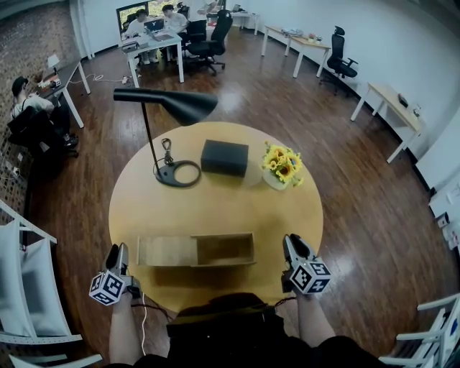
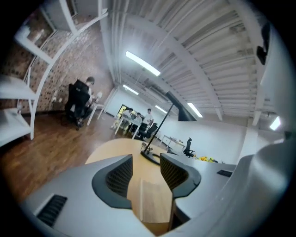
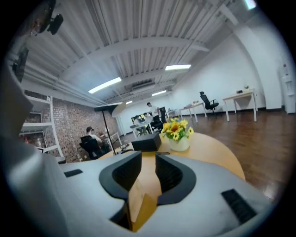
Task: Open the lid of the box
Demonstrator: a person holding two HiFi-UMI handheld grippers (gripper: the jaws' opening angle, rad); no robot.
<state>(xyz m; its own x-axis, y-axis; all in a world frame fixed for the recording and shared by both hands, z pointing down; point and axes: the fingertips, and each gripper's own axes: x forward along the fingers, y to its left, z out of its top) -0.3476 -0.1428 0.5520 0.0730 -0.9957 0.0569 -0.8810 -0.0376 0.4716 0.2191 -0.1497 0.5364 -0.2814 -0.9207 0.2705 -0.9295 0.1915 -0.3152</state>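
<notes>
Pale wooden oblong box point(image 1: 224, 249) sits at near edge of round wooden table point(image 1: 215, 208), btwn both grippers. Flat sliding lid point(image 1: 165, 251) stands partway out to left.

We judge box light, stiff, smooth; prob. skids if unbraced. Best hold: lid's free end, body pinned at right end.

Left gripper point(image 1: 117, 251): jaws apart, empty. Right gripper point(image 1: 291, 241): jaws narrowly apart, gripping nothing.

We find no brand, label or legible writing.

Open-plan office: white desks point(image 1: 309, 43), swivel chairs point(image 1: 341, 63) and people point(image 1: 172, 18) at laptops stood around the round table point(image 1: 215, 208).
</notes>
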